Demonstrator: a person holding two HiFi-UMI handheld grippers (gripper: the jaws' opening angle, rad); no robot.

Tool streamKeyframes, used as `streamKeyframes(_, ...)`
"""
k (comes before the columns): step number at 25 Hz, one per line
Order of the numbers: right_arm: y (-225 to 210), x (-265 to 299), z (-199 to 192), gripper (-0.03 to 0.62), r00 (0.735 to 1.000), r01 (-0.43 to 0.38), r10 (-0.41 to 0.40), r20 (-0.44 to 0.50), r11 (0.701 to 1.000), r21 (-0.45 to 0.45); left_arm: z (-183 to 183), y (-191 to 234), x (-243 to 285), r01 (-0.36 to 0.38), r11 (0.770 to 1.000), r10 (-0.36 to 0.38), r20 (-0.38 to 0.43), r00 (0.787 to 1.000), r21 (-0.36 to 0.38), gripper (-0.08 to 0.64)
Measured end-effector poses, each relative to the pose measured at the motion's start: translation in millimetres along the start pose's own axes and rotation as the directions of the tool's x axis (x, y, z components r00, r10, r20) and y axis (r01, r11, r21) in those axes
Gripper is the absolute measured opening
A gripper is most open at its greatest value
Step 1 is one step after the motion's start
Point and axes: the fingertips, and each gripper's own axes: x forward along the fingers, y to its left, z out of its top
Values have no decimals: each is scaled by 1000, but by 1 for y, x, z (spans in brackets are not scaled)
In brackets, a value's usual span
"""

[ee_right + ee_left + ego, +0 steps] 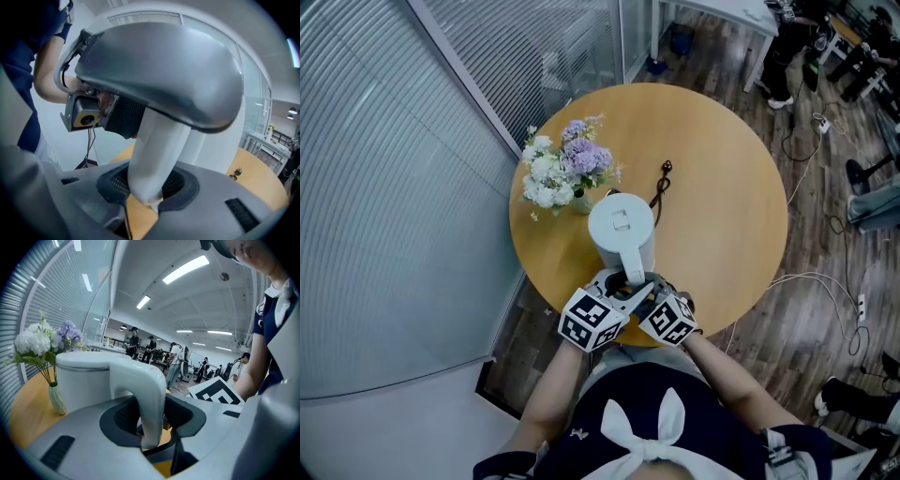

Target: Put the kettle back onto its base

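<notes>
The kettle's (621,228) handle (148,394), at its six o'clock, is clamped by the left hand-held gripper (150,423) and the right hand-held gripper (149,188). The kettle is held upright over the surface (727,216). Its base cannot be seen, so a level, vertical hold is advised. The cord (660,187) is seen at one o'clock.

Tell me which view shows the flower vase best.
Left gripper view: the vase stands side-on beside the kettle. The head view shows mostly blooms covering it; the right gripper view shows none of it.

Overhead view; two close-ups, shared kettle handle (151,399)
</notes>
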Motion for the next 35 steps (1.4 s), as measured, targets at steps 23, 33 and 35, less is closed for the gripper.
streamKeyframes(23,4,-7,-16,124,999,40,-41,-21,999,-12,-11,-17,9,-17,998,19,-30,999,56,170)
streamKeyframes(33,6,-7,-23,123,998,51,-51,-34,999,-2,-19,-23,12,-9,998,12,-39,999,69,170)
streamKeyframes(35,7,-8,-24,123,998,49,-50,-39,999,-7,-20,-24,12,-7,998,9,-41,999,66,170)
